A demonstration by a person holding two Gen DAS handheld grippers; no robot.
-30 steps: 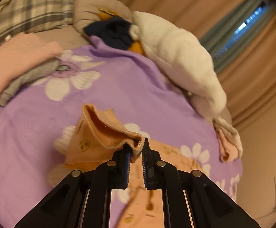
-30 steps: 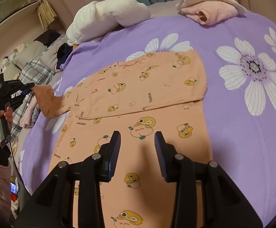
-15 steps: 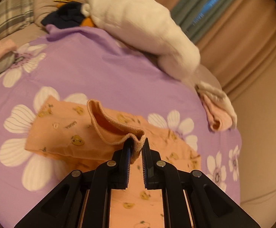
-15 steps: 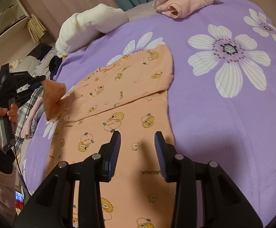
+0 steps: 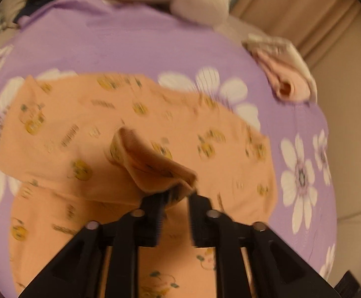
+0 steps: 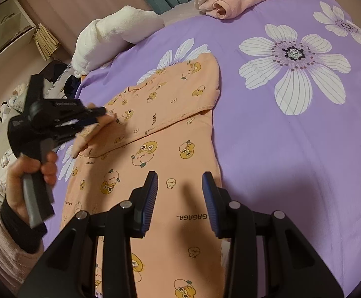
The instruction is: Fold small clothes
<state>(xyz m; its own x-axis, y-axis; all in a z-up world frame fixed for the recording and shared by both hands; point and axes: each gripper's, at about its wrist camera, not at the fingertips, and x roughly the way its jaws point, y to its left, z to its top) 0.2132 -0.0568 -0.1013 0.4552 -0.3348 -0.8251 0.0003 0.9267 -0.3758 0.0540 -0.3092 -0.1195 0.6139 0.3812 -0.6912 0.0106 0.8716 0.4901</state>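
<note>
Peach garment (image 6: 170, 134) on purple bedspread (image 6: 292, 149) — sleeve cuff (image 5: 153, 166) pinched in left gripper (image 5: 174, 196), right gripper (image 6: 179, 186) fingers apart, gripping nothing.

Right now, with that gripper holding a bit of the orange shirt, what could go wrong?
1. The left gripper pinches only the sleeve cuff at its edge; it might slip out before it is laid down.
2. The right gripper is open above the orange shirt, not holding it, so pulling could drag the shirt and wrinkle the fold.
</note>
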